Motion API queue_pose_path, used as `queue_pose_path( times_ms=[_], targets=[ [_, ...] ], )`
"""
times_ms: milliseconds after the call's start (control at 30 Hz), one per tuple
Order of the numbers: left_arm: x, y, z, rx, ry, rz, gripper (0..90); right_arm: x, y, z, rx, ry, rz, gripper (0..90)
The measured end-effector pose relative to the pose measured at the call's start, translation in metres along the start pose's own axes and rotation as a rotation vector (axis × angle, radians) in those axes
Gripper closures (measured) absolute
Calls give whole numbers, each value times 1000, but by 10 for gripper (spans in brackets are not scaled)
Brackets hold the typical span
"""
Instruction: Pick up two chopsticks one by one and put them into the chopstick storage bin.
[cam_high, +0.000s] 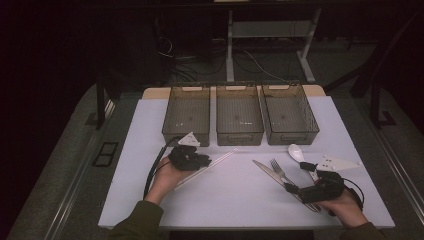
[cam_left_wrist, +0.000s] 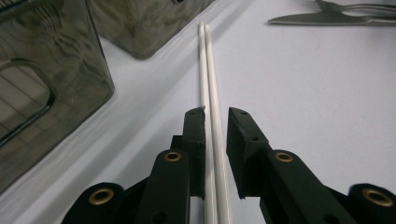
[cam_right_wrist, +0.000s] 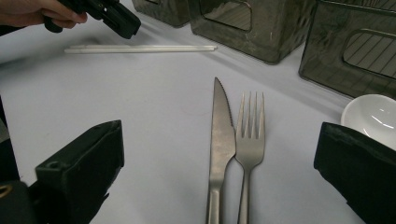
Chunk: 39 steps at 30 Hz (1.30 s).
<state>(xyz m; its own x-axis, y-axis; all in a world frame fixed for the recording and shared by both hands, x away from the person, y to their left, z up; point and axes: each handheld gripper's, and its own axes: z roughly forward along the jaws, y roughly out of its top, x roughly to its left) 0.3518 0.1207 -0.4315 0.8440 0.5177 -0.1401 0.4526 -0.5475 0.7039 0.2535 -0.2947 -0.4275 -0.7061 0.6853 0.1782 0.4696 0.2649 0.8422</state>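
Note:
A pair of white chopsticks lies side by side on the white mat. My left gripper is low over their near half. Its jaws straddle the pair and stand narrowly open, with a slim gap at the right jaw. A steel knife and fork lie parallel at the right, with a white spoon beyond them. My right gripper is wide open over the knife and fork handles, holding nothing.
Three dark translucent bins stand in a row at the back of the mat: left, middle, right. The white mat has bare room between the two grippers. Dark floor, table legs and cables lie beyond.

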Motion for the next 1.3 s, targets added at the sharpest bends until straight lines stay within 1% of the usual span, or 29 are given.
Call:
queue_pose_path(
  times_ms=[167, 200, 367, 400, 533, 800, 1067, 1200, 1300],
  targets=[
    [1, -2, 1, 25, 3, -9, 791, 0, 0, 0, 1, -2, -1, 17],
    [0, -2, 2, 25, 2, -17, 794, 0, 0, 0, 0, -3, -1, 17],
    [0, -3, 3, 48, 12, -2, 804, 0, 0, 0, 2, -4, -1, 18],
    [0, -3, 3, 48, 10, -8, 804, 0, 0, 0, 2, -4, -1, 17],
    [1, -4, 4, 54, 15, 1, 811, 0, 0, 0, 2, -5, -2, 17],
    [1, -5, 6, 60, 18, -10, 819, -1, 0, 0, 3, -6, 2, 17],
    [2, -6, 7, 79, 32, 3, 822, 0, 0, -1, 2, -6, 2, 17],
    [2, -7, 7, 81, 39, 10, 821, -1, 0, -1, 1, -6, 3, 18],
    [0, -8, 8, 71, 48, 18, 821, -1, 0, -1, 2, -6, 3, 17]
  ],
)
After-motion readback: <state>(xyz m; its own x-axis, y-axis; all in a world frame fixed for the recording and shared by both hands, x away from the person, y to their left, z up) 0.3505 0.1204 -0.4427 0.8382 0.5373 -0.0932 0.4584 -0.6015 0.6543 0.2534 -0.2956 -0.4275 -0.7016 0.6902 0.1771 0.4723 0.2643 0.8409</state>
